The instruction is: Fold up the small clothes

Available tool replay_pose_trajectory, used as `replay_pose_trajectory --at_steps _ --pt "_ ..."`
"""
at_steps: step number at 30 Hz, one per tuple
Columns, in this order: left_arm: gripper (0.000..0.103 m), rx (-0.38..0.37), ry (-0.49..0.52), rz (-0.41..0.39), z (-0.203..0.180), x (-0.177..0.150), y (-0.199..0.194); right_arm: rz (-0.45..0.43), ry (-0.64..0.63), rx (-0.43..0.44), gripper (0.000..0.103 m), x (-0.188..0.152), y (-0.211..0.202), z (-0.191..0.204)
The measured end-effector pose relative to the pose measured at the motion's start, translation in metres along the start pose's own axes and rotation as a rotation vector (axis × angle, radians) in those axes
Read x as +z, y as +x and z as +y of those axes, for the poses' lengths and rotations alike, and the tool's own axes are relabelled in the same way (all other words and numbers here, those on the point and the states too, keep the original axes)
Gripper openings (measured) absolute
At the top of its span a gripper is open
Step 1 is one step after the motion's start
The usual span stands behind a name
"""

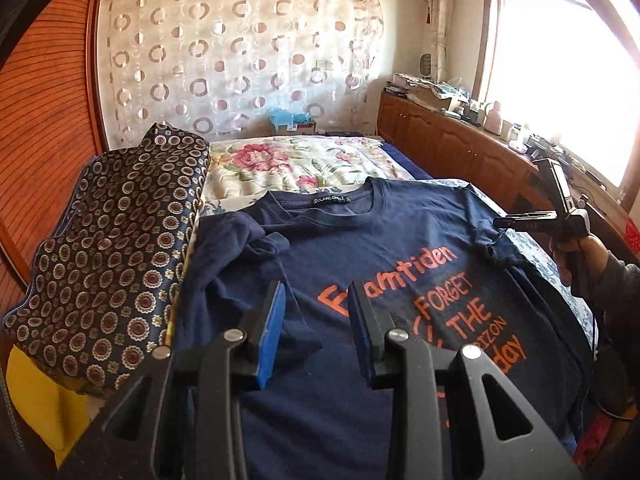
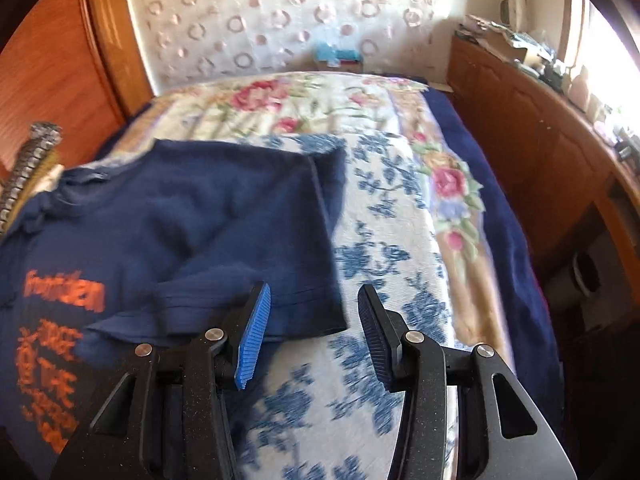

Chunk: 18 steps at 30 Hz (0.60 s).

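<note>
On the bed (image 1: 320,160) the navy T-shirt (image 1: 360,264) lies face up and mostly spread, one sleeve crumpled, so we judge folding barely begun. Our left gripper (image 1: 316,320) and right gripper (image 2: 314,332) hover released, fingers grasping nothing.

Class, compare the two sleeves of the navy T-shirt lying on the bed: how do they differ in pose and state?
The left sleeve is crumpled and folded in over the shirt's chest; the right sleeve lies spread flat, out over the blue floral bed cover. The left sleeve lies beside the patterned cushion; the right sleeve lies just ahead of the open right gripper. Both are short, navy, and not gripped.
</note>
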<state>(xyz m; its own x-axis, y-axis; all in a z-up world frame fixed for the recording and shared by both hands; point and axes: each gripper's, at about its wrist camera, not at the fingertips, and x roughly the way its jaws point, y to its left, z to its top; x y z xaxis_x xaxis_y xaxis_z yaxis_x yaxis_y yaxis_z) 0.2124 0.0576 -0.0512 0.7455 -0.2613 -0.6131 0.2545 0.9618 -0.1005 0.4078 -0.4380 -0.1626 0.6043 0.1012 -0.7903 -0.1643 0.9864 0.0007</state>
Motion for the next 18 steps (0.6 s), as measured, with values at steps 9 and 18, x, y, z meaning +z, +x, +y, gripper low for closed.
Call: replay_pose_trajectory --at_steps 9,18 --pt "0.031 0.022 -0.002 0.001 0.01 0.001 0.009 -0.018 0.006 0.084 0.005 -0.002 0.002 -0.013" --pt "0.031 0.07 -0.005 -0.002 0.024 0.01 0.012 -0.109 -0.07 0.127 0.002 0.031 -0.017 0.023"
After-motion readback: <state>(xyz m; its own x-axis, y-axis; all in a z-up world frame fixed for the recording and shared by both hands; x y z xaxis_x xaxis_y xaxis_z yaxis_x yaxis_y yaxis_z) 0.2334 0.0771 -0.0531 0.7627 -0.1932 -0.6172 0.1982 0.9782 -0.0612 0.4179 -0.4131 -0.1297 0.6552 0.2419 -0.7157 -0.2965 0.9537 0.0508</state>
